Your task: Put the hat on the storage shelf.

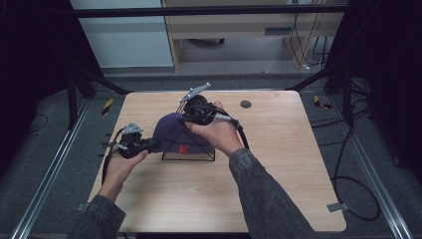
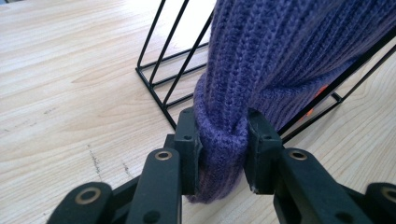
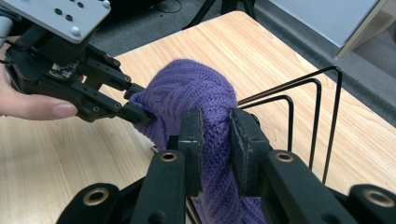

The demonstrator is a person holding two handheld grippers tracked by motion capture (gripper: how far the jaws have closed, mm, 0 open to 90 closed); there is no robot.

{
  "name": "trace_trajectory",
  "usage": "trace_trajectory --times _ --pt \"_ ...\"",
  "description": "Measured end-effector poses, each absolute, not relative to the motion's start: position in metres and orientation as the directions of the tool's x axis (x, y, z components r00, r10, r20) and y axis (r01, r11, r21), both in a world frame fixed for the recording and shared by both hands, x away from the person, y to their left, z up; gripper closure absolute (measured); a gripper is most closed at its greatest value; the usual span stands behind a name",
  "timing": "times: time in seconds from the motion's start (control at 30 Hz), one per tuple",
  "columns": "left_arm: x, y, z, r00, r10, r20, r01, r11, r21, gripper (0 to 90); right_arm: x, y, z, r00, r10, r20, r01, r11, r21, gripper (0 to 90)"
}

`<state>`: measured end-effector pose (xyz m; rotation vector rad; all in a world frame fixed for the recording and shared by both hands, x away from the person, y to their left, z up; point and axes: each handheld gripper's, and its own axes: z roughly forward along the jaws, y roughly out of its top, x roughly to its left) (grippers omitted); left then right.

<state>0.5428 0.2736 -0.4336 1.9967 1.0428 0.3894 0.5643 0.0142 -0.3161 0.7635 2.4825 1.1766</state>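
On the table [image 1: 278, 164], both jaws pinch the purple beanie [image 2: 280, 60].

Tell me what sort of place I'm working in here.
Probably a lab recording station rather than a home: a bare wooden table inside a dark metal frame, loose cables on grey floor, and both handheld grippers clamped on a purple knit beanie over a black wire rack.

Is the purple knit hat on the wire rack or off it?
On it. The purple knit hat is draped over the black wire rack, with both grippers, left gripper and right gripper, clamped on its knit.
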Motion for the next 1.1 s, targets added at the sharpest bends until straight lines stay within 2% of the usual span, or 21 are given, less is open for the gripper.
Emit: trace_trajectory --times 0.63,1.1 --pt "0.543 0.276 -0.445 0.605 0.788 -0.111 0.552 -0.315 0.772 66.3 0.561 0.022 -0.32 -0.827 0.561 -0.036 0.337 0.546 0.767 72.8" --pt "0.534 0.281 -0.44 0.588 0.801 -0.114 0.542 -0.285 0.79 60.4 0.557 0.023 -0.319 -0.817 0.576 -0.029 0.344 0.527 0.777 61.9"
